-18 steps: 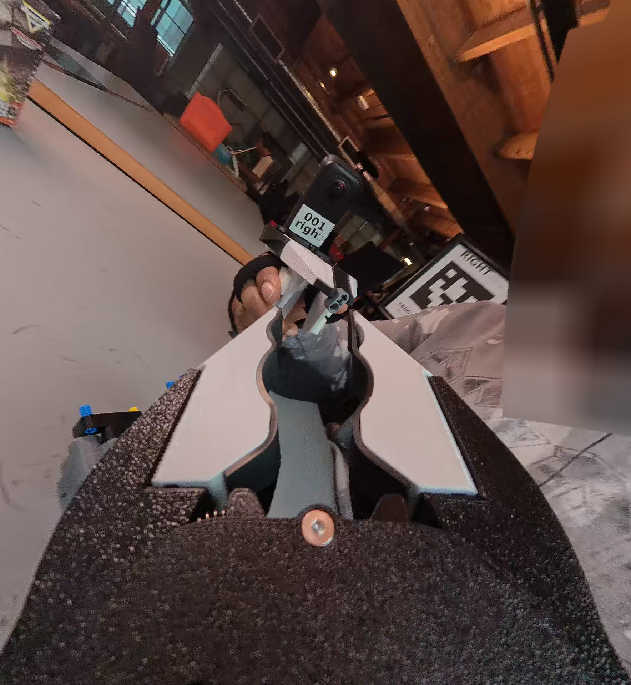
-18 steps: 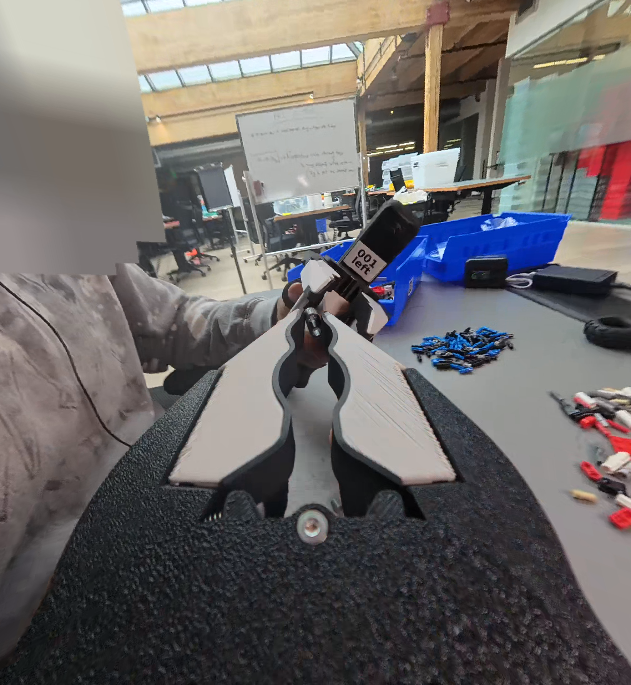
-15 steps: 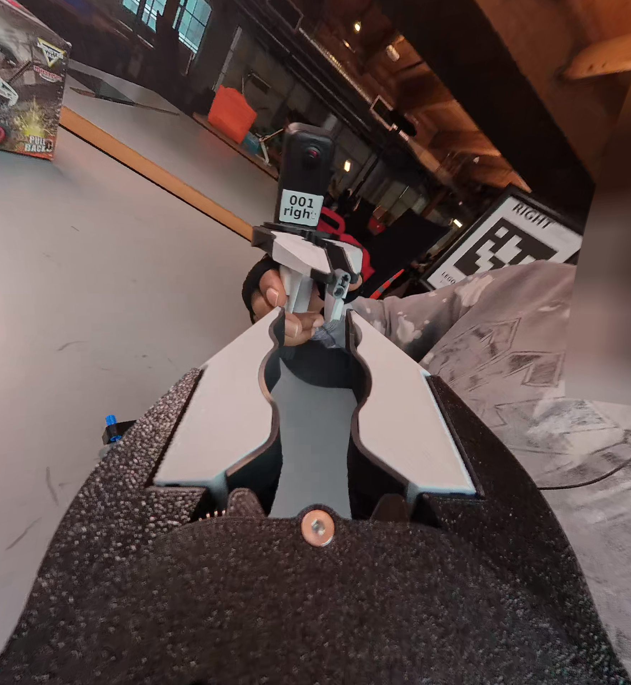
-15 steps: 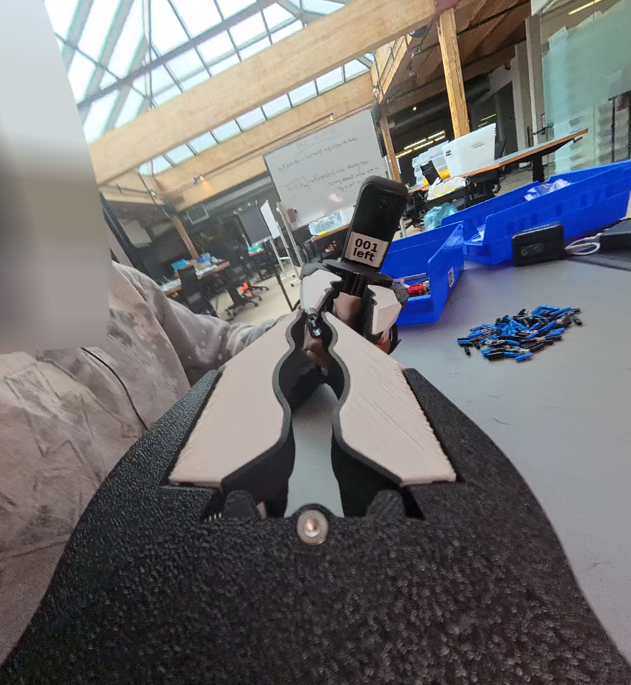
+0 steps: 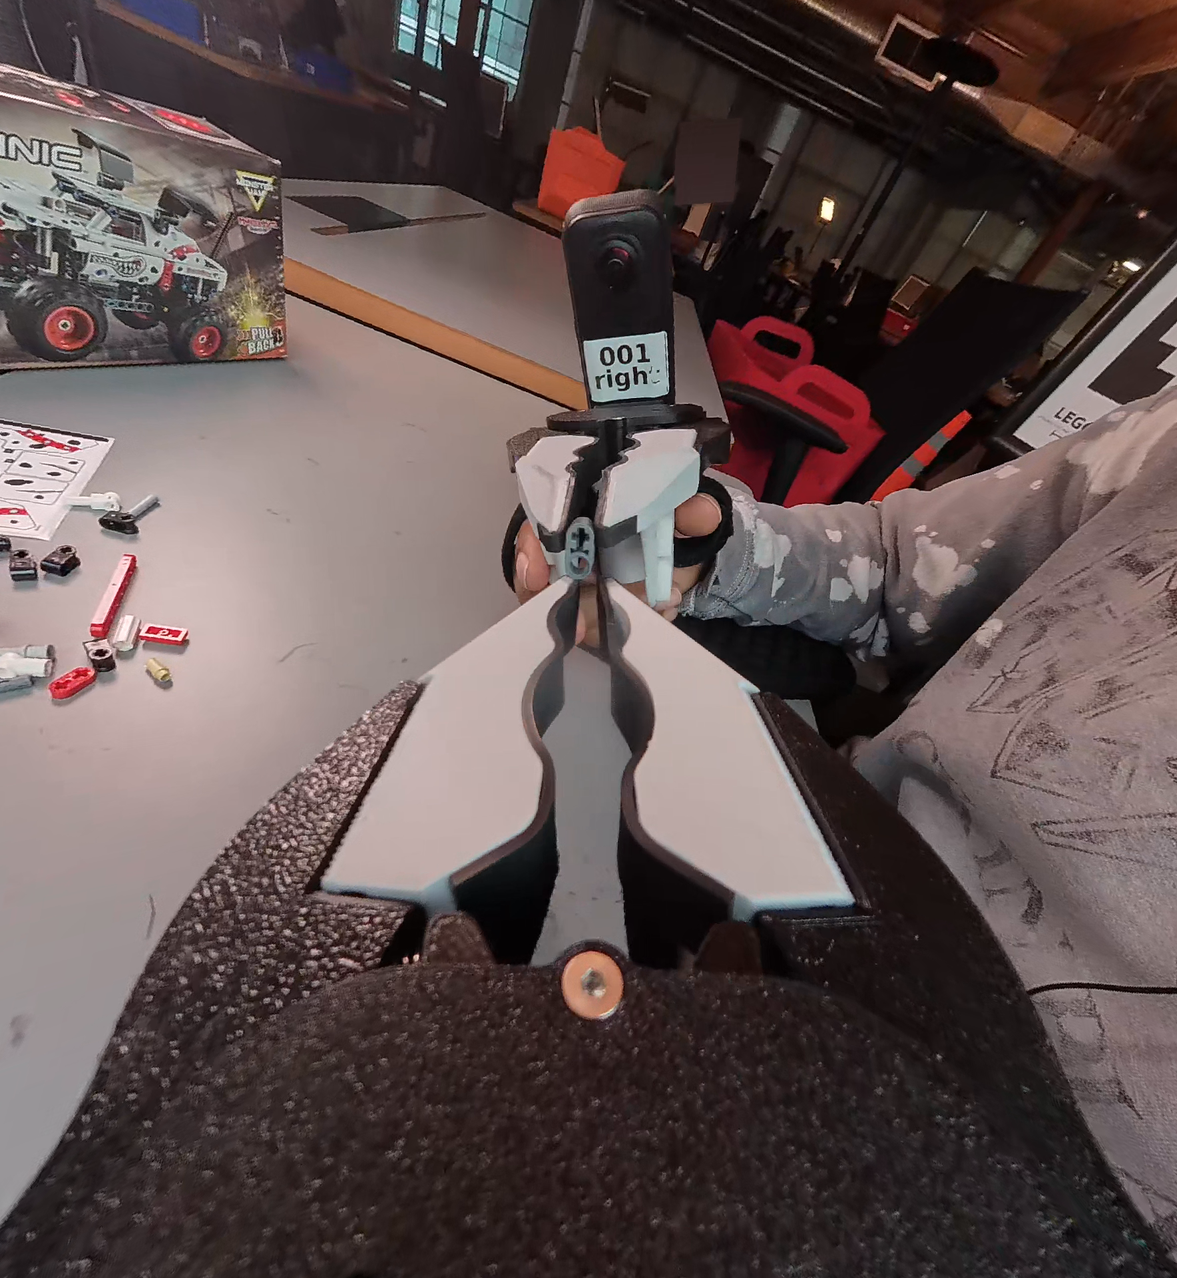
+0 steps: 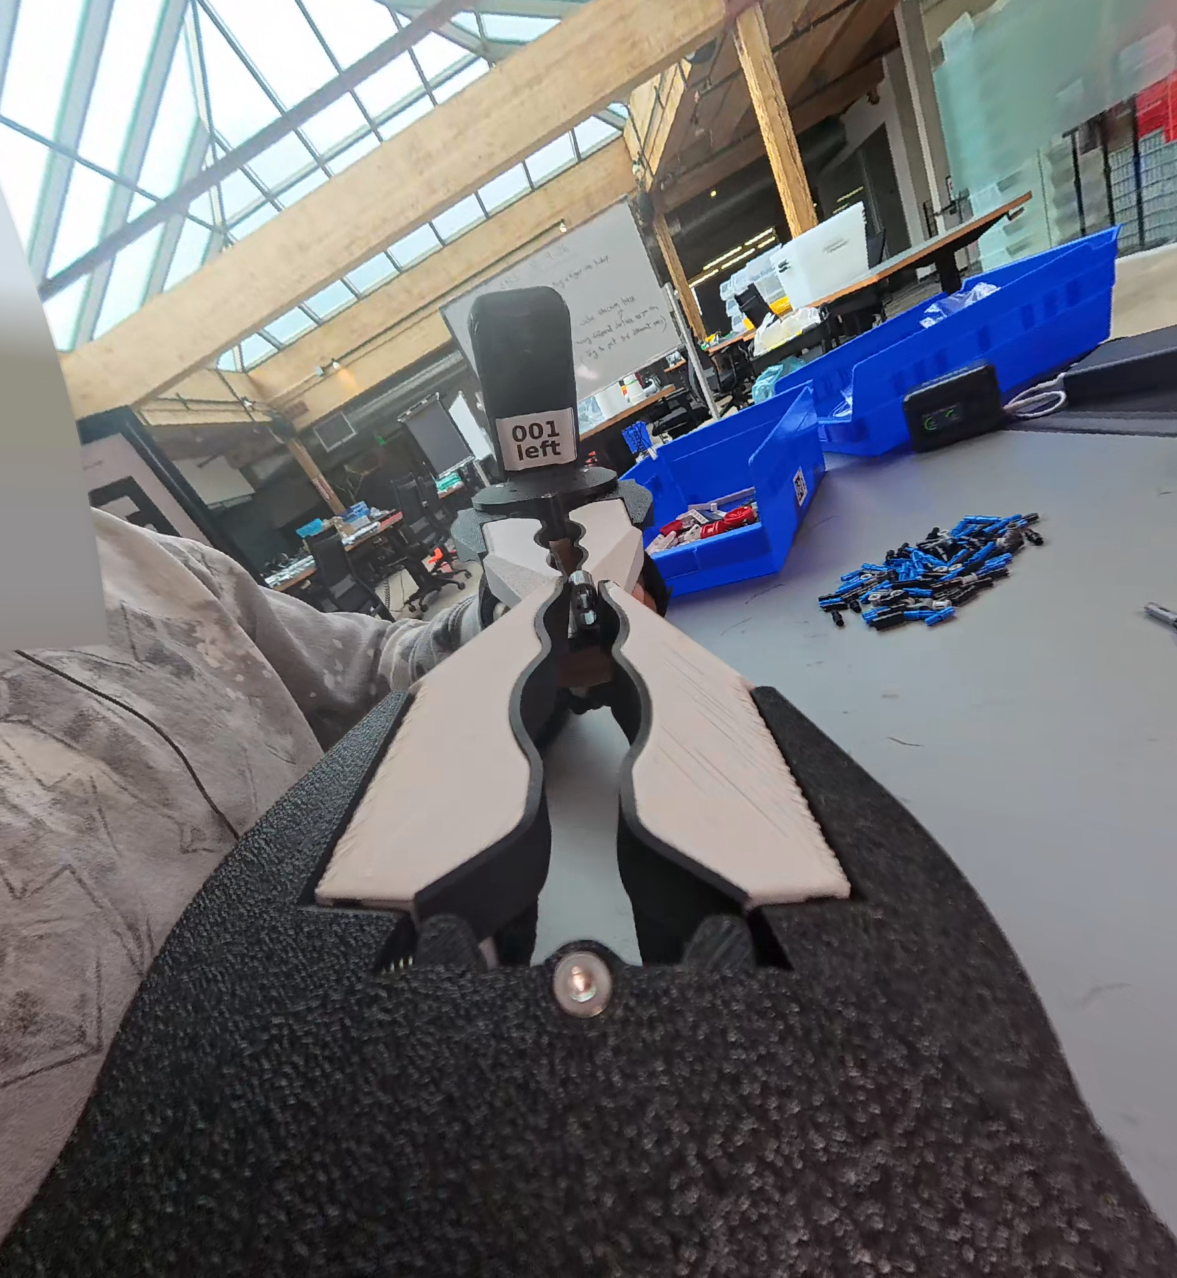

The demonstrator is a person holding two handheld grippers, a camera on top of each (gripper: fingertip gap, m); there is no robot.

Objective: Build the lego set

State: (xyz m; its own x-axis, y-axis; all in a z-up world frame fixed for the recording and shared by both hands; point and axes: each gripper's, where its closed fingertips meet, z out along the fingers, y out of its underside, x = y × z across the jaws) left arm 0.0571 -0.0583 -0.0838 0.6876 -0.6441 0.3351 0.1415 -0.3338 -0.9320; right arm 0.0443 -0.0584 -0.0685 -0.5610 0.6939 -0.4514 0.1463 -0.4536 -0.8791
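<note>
Left tool [image 5: 589,600]: fingers nearly together at the tips; whether they grip anything I cannot tell, since the tips meet the right tool's part there.
Right tool [image 6: 584,593]: pinched on a small grey connector [image 5: 580,548] with two holes at its end, held up off the table.
Meeting: both tools are raised tip to tip above the near edge of the table, close to the person's body.
Step, as I judge it: the connector is being passed or mated between the tools.
Done so far: no built model shows in either view; at most a small sub-part is joined.
Left to do: nearly all of the set, by the look of the loose parts.
Loose parts [image 5: 74,622]: red, black, grey and white pieces scattered toward the table's left side, beside a sticker sheet [image 5: 12,477].
Pins [image 6: 931,581]: a blue and black heap toward the right side.
Box [image 5: 101,235]: the set's carton stands at the far left.
Bins [image 6: 779,484]: blue, at the far edge, one holding red and white parts.
Table [image 5: 337,484]: plain grey, lightly scuffed.
Room: an open workshop with timber beams, skylights, a whiteboard [image 6: 572,311] and more desks behind.
</note>
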